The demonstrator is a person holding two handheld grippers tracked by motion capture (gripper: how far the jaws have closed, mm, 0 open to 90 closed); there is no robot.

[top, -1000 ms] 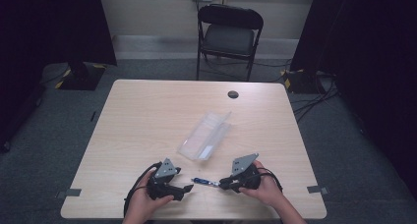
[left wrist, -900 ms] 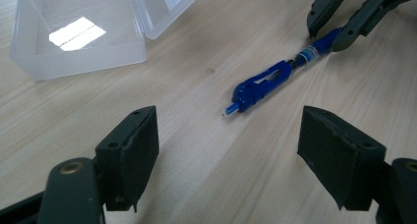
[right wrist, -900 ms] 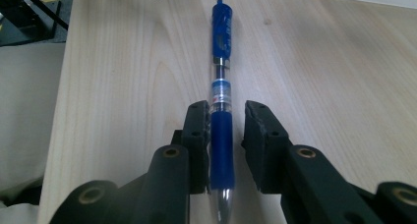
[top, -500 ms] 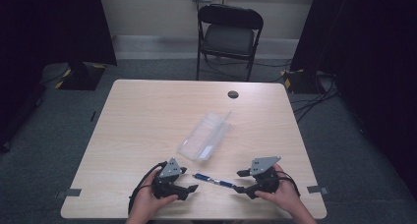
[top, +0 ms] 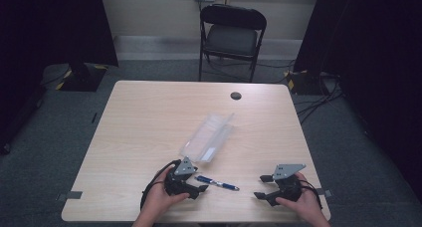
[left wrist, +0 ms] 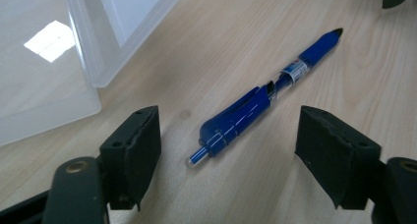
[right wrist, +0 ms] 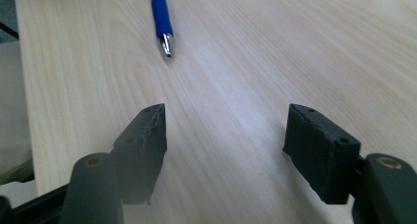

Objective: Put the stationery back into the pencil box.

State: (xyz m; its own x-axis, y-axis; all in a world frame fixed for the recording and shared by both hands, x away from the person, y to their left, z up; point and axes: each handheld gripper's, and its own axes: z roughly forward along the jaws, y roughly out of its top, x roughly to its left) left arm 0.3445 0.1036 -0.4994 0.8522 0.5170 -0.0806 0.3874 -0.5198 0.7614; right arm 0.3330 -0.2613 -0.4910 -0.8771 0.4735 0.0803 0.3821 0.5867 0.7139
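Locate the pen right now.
In the high view the pen lies flat on the table near its front edge, between the left gripper and the right gripper, just in front of the clear case.

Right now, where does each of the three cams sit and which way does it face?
High view: above the person's table edge, looking forward and down; both hands, left gripper and right gripper enter from below.
Left gripper view: on that gripper, looking along its open jaws at the blue pen and clear plastic case.
Right gripper view: along its own open, empty jaws, pen tip ahead.
Shared: the pen and table.
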